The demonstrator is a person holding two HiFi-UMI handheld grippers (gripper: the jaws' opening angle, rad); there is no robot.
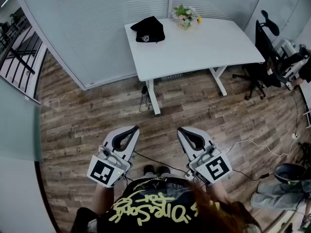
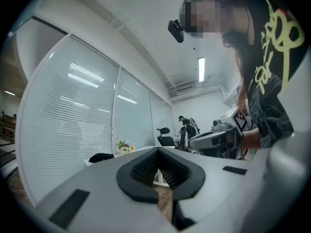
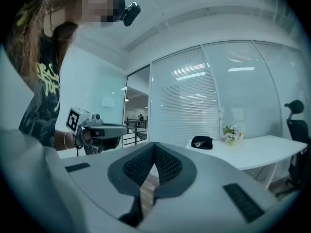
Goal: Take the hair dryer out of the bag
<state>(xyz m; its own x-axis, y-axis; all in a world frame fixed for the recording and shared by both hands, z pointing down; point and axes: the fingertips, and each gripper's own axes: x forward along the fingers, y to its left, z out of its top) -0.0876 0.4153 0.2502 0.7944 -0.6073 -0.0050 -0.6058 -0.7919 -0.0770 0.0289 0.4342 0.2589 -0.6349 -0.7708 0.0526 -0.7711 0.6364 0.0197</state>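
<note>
A black bag (image 1: 148,30) lies at the far left corner of the white table (image 1: 204,50), well ahead of me; it also shows small in the left gripper view (image 2: 101,157) and the right gripper view (image 3: 201,142). No hair dryer is visible. My left gripper (image 1: 133,129) and right gripper (image 1: 181,130) are held level side by side over the wooden floor, far short of the table. Both are shut with nothing between the pads. The left gripper's own tips (image 2: 157,152) and the right gripper's own tips (image 3: 154,145) meet.
A small pot of flowers (image 1: 184,16) stands at the table's back edge. A black office chair (image 1: 262,57) sits to the right of the table. Glass walls with blinds (image 1: 97,28) run behind and to the left. Cables (image 1: 252,144) trail across the floor.
</note>
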